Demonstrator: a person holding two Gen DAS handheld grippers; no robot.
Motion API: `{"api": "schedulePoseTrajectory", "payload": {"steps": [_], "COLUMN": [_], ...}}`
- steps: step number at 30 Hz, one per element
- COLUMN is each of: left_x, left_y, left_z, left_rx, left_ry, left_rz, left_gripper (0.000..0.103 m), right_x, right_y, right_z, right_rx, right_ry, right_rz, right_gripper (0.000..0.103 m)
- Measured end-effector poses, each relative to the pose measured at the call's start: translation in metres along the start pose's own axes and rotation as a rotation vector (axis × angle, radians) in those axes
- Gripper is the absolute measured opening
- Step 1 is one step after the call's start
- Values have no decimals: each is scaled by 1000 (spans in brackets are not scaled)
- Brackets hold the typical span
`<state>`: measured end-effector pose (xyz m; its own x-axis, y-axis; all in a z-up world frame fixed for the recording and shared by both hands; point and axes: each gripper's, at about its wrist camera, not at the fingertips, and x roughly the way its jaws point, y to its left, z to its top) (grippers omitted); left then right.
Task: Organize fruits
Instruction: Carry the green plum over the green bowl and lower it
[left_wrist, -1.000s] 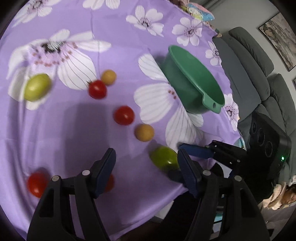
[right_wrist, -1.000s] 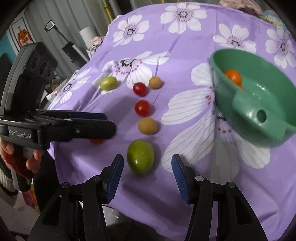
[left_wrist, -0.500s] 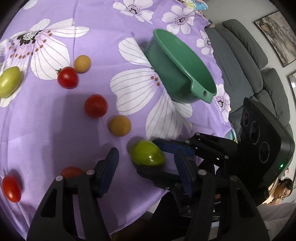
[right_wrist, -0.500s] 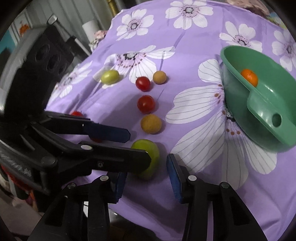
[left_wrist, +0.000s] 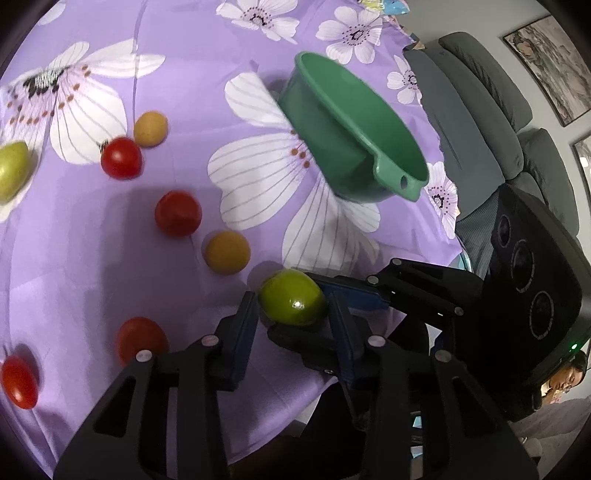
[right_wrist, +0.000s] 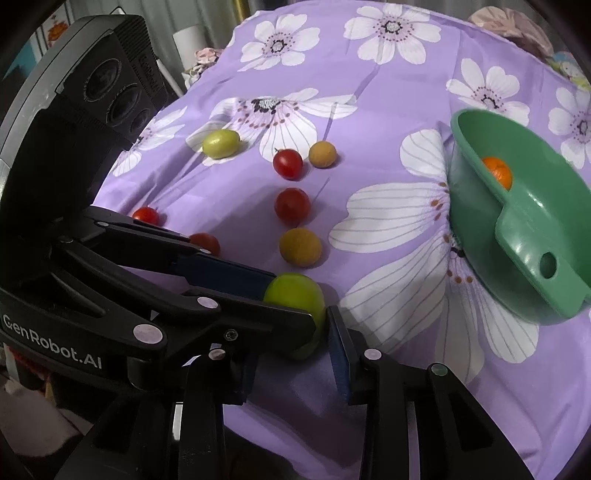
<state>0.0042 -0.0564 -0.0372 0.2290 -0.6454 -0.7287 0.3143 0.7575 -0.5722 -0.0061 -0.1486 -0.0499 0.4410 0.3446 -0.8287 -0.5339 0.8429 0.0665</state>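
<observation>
Green fruit (left_wrist: 291, 302) sits near the purple tablecloth's (left_wrist: 177, 55) edge as left gripper (left_wrist: 291, 308) and right gripper (right_wrist: 290, 334) close around it; smooth, firm-looking, probably slippery, best squeezed across its middle.

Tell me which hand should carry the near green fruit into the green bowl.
Probably the right. Both grippers, left and right, are closing around the same round green fruit, but the green plastic bowl lies on the right gripper's side. The left would have to cross over it.
</observation>
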Motion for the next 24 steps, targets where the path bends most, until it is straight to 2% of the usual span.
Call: {"api": "schedulePoseTrajectory", "payload": {"steps": [11, 24], "left_x": [-19, 6], "left_y": [-33, -76], "left_z": [32, 94], "left_rx": [108, 244], "left_ry": [-92, -126], "left_rz": [10, 11], "left_gripper": [38, 37], "right_x": [-36, -62], "right_y": [-14, -62], "right_z": [20, 38], "right_rx": [21, 99], "right_ry": [-156, -282], "right_rz": [-73, -182], "right_gripper": [36, 36]}}
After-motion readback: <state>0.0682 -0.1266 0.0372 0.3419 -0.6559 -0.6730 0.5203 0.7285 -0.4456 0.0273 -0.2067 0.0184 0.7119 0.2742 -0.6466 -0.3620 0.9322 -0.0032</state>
